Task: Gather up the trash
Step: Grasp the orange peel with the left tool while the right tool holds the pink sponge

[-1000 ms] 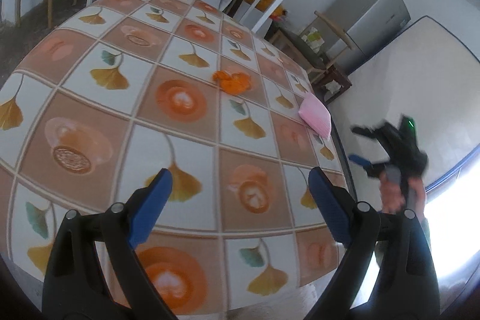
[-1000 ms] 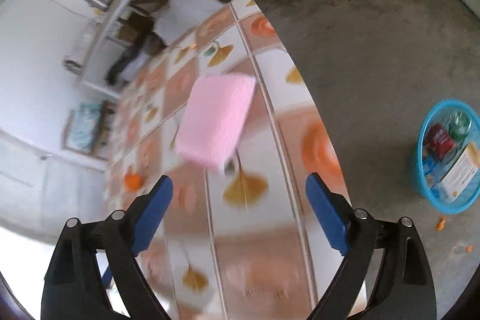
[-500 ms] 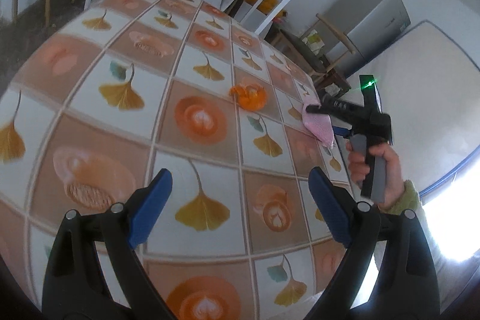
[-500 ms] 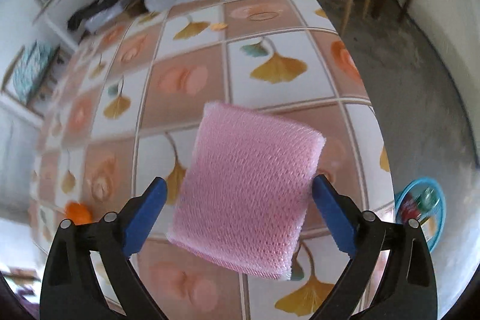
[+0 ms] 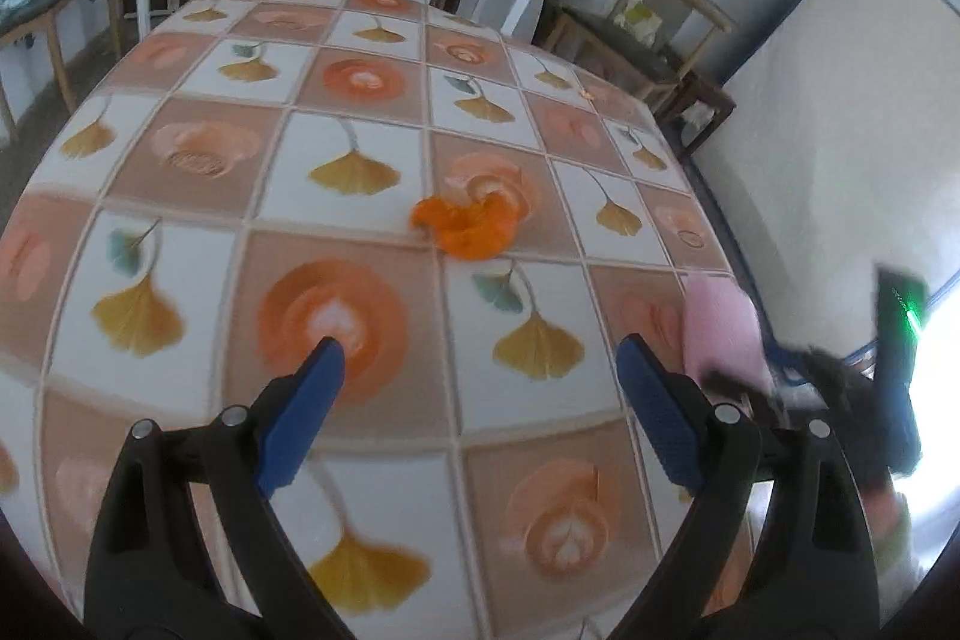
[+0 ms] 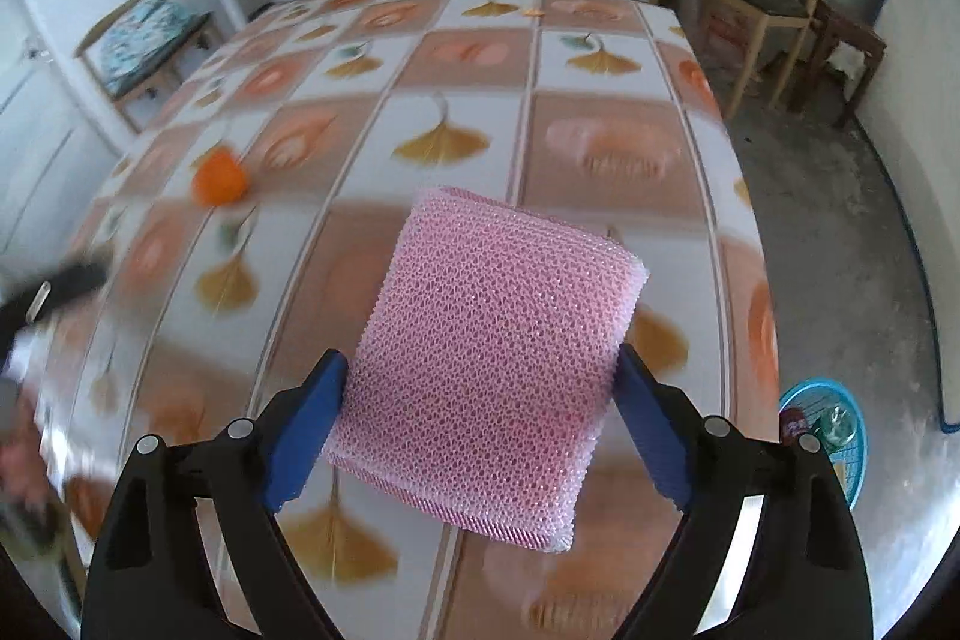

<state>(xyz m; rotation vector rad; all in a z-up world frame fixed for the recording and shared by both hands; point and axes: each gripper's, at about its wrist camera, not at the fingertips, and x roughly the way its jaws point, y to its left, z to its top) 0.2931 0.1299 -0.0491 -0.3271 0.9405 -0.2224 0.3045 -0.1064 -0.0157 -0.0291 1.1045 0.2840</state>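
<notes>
- My right gripper (image 6: 480, 418) straddles the pink mesh scouring pad (image 6: 492, 358), its blue fingers (image 6: 306, 424) at the pad's two sides (whether they pinch it, I cannot tell).
- My left gripper (image 5: 480, 406) hangs spread wide, grasping nothing, over the ginkgo-patterned tablecloth (image 5: 336, 130).
- Farther on that cloth lies the crumpled orange peel (image 5: 468, 223).
- A blue plastic basket (image 6: 840, 430) sits on the floor beside the table.

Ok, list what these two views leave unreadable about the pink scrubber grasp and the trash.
- Right wrist: whether the right hand-held gripper pinches the pink mesh scrubber; the pad hides the contact.
- Right wrist: blue basket contents; cut off behind a finger, small.
- Left wrist: right hand-held gripper; motion-blurred, backlit.
- Orange peel: underside hidden.
</notes>
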